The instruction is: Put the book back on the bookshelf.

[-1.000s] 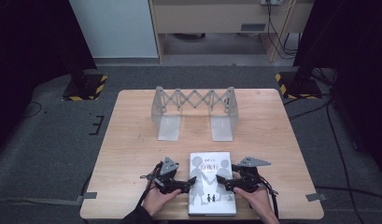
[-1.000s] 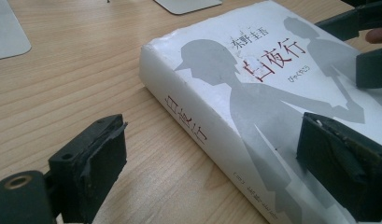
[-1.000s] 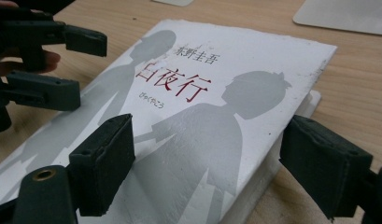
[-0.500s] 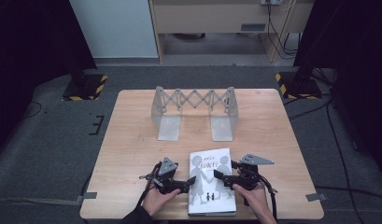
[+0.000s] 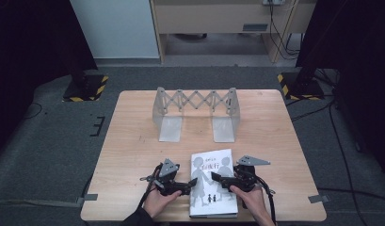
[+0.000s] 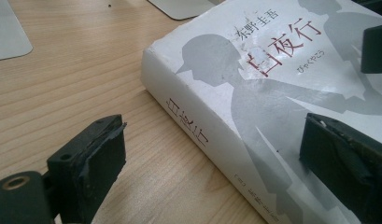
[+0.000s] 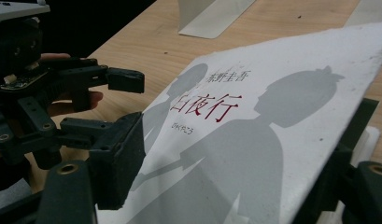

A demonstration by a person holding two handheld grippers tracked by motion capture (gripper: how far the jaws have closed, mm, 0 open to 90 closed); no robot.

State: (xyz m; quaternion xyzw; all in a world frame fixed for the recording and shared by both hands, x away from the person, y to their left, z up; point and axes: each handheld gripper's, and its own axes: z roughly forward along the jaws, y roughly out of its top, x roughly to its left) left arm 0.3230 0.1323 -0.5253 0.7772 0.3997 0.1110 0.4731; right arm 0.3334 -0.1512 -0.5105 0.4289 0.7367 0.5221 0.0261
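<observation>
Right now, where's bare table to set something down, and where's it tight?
Free: the strip between the book and the folding metal rack, plus the table's left and right margins beside the rack. Crowded: the near edge, where the left gripper and right gripper flank the book, the right one closing about its lifted cover.

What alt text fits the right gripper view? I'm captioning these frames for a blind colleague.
A white book with grey silhouettes and red characters has its front cover lifted, one black jaw of the right gripper above it and one below. The left gripper hovers at the book's far edge, over a wooden table.
</observation>
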